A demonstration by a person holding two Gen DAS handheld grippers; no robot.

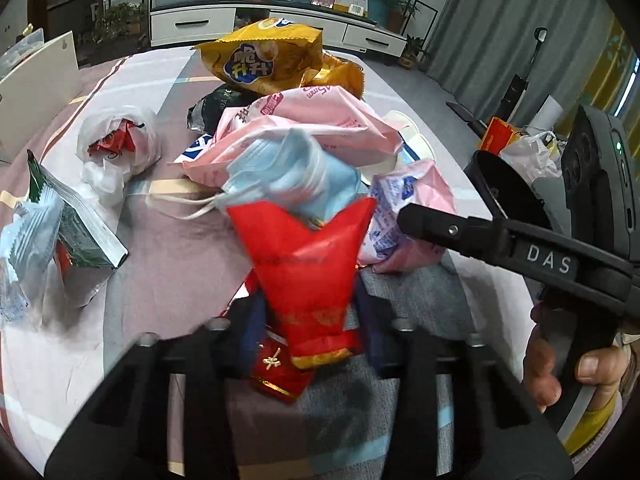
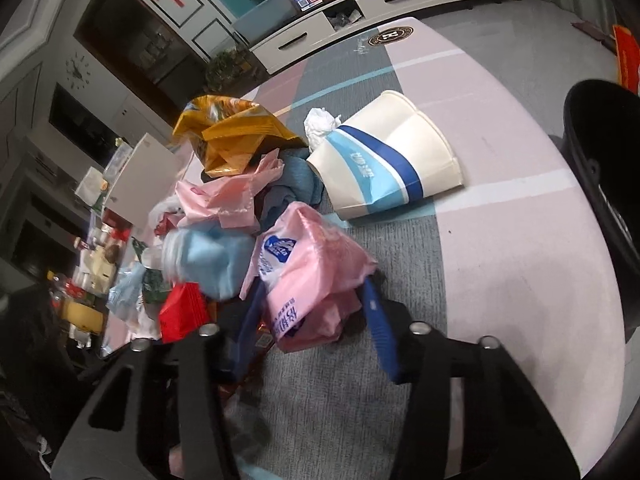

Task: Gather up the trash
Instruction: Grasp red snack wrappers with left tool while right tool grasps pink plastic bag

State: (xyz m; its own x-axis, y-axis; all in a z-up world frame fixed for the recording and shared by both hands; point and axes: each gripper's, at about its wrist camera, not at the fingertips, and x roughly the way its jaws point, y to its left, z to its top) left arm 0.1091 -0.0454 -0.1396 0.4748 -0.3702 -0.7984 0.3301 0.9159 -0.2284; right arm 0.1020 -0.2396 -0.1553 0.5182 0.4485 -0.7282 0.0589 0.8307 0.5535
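Red wrapper (image 1: 308,264) sits pinched in our left gripper (image 1: 308,320), near edge of trash heap; right gripper (image 2: 312,316) clamps pink bag (image 2: 308,276). Pickup step. Next, we judge: lift, carry right to black bin (image 2: 604,184).

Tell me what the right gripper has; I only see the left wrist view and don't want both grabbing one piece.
Observer: The pink packet sits between the right gripper's blue fingers, touching both.
Operator: Is that white cup behind the pile upright?
Observer: No, the paper cup lies on its side, with a white tissue wad beside it.
Operator: Anything beyond it?
Observer: Only a round emblem printed at the tablecloth's far end.
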